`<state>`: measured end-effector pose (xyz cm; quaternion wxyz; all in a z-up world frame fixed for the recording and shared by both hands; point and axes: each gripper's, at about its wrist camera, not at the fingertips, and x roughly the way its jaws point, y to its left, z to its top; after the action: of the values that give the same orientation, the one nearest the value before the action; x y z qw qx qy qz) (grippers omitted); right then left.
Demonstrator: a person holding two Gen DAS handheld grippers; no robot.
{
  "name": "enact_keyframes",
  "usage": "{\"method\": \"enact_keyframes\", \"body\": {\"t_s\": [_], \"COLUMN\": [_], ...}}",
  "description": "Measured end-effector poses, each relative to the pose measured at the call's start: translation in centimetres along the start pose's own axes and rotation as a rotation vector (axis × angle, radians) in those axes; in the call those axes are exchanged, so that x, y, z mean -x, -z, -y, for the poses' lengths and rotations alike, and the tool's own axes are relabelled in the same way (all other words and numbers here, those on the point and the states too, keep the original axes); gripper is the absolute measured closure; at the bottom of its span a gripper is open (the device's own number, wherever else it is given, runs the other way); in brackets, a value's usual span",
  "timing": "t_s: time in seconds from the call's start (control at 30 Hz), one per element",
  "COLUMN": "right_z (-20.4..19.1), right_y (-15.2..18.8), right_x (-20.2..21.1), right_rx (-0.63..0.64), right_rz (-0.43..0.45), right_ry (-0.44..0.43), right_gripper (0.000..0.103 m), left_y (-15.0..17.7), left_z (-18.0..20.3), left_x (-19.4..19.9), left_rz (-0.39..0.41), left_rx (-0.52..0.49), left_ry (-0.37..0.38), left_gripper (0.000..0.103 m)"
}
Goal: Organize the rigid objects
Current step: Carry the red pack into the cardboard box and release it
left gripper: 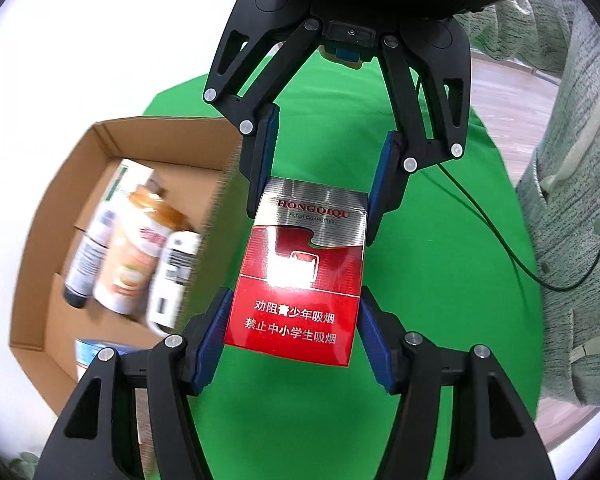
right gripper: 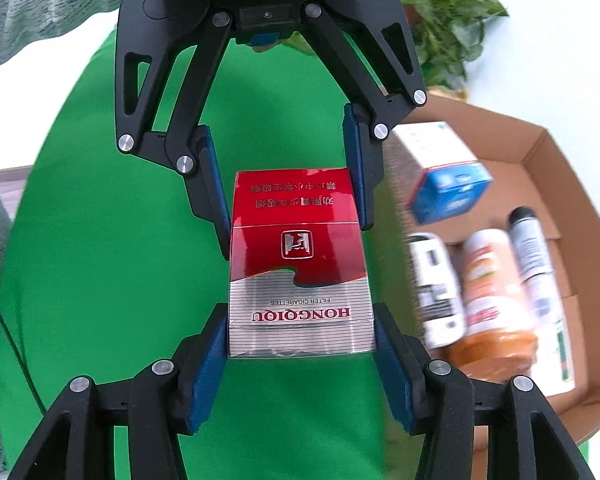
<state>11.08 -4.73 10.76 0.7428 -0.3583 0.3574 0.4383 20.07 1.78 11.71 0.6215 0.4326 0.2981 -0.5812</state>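
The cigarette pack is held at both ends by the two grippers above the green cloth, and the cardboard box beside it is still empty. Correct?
Not quite. The cardboard box is not empty: both wrist views show bottles and small cartons lying in it. The rest stands: the left gripper and the right gripper each clamp an end of the cigarette pack above the green cloth.

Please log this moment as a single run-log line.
left tool: gripping cigarette pack | right tool: gripping opposite end | pack: above green cloth | cardboard box: holds bottles, cartons
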Motion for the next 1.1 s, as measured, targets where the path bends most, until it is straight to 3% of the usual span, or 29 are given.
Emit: {"method": "enact_keyframes", "body": {"t_s": [0.3,0.5,0.77,1.1], "right_z": [10.0,14.7,16.4,16.1], "right_y": [-1.1,-0.8,-1.1,-2.5], "right_x": [-2.6,-6.3,-8.9,-10.2], "right_rx": [-0.010,-0.040,-0.045,-0.026], "right_rz": [-0.027,-0.057,-0.050,-0.090], "right_ry": [0.026,-0.007,-0.039,0.004], "right_gripper": [0.043,0.043,0.043,0.040], "left_y": [-0.6,0.2,2.5,3.8], "left_z": [-9.4,-15.6,-18.1,-18.3], "left_x": [-0.5,-3.5,-5.9,-6.2], "left_rz": [-0.024,-0.081,-0.102,-0.108], "left_rx": [-0.005,0.010,0.046,0.075], "left_ry": [-0.040,-0.003,0.055,0.049], "left_gripper": [0.039,0.039,0.039,0.035]}}
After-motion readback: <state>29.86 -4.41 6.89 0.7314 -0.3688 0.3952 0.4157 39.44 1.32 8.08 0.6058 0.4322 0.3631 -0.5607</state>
